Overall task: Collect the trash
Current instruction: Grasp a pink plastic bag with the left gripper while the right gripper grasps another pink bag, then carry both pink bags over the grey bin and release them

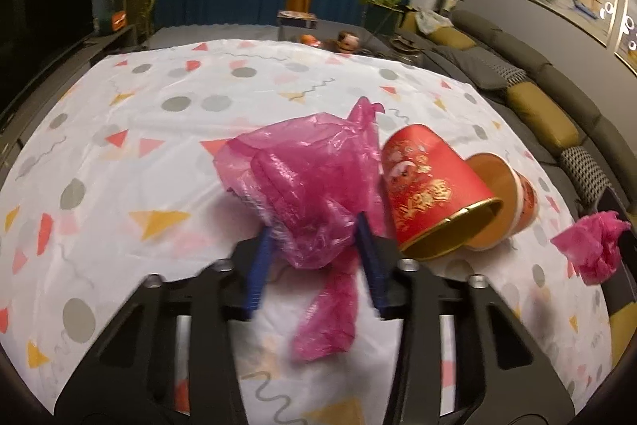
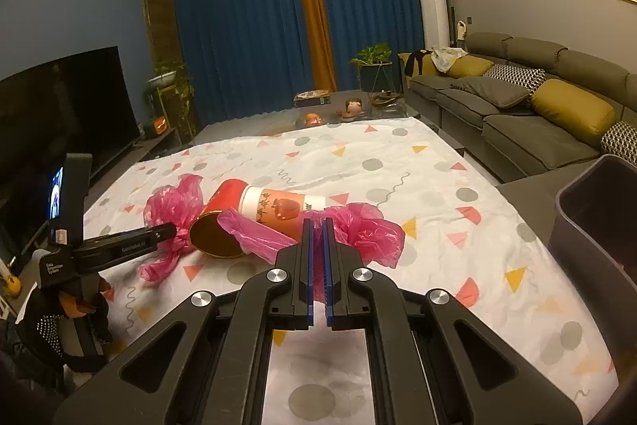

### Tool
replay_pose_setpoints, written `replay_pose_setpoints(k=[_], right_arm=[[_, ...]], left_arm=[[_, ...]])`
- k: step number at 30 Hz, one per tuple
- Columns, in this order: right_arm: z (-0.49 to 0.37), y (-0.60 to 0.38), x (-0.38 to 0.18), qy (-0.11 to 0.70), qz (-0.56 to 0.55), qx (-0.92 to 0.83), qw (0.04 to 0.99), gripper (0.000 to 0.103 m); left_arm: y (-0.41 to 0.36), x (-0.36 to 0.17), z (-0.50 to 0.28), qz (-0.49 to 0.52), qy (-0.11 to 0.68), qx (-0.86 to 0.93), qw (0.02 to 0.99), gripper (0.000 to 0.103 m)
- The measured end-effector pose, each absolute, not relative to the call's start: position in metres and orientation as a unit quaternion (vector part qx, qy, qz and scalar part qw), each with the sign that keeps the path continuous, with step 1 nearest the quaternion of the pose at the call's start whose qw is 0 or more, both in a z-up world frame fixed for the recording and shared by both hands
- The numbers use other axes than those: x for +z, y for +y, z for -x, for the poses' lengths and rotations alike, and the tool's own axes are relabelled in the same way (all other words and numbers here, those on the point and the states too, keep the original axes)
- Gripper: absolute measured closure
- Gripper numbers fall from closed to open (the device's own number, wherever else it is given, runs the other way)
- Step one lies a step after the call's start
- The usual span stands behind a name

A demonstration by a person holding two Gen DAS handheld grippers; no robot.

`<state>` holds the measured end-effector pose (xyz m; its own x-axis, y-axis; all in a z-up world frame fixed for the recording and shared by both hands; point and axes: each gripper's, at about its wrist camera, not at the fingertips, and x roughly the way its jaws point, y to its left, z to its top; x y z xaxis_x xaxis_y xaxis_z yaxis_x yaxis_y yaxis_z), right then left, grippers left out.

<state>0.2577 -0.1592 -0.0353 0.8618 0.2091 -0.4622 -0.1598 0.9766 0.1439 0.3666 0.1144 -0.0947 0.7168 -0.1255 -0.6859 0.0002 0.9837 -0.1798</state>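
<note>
The left claw has pinched in on a crumpled pink plastic bag lying on the patterned counter. Just right of it a red paper cup lies on its side, a second cup nested behind. Farther right, the right claw is fully closed, gripping another pink bag. A dark bin stands at the counter's right edge.

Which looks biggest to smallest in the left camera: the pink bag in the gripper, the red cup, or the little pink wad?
1. Pink bag, though it is nearest the camera.
2. Red cup, not much smaller.
3. Pink wad, clearly smallest.
</note>
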Motion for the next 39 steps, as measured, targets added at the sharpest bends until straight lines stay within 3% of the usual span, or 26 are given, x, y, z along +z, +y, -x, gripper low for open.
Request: replay_pose_setpoints(k=[3,5,16,26,39], right_arm=[[-0.254,-0.163,-0.033,0.242,-0.051,0.093,0.964,0.098],[-0.251,-0.167,-0.032,0.239,-0.051,0.091,0.965,0.098],[-0.220,-0.202,-0.021,0.229,-0.066,0.079,0.968,0.098],[-0.181,-0.233,-0.005,0.206,-0.066,0.060,0.974,0.098],[-0.154,-0.294,0.009,0.183,-0.071,0.011,0.981,0.098]], left_arm=[[0.109,-0.093,-0.363,0.076,0.372,-0.038,0.925,0.088],[0.108,-0.091,-0.357,0.074,0.369,-0.035,0.926,0.089],[0.097,-0.044,-0.276,0.048,0.314,-0.032,0.948,0.090],[0.018,-0.014,-0.223,0.021,0.282,-0.099,0.954,0.090],[-0.093,0.006,-0.210,-0.004,0.262,-0.190,0.946,0.090]])
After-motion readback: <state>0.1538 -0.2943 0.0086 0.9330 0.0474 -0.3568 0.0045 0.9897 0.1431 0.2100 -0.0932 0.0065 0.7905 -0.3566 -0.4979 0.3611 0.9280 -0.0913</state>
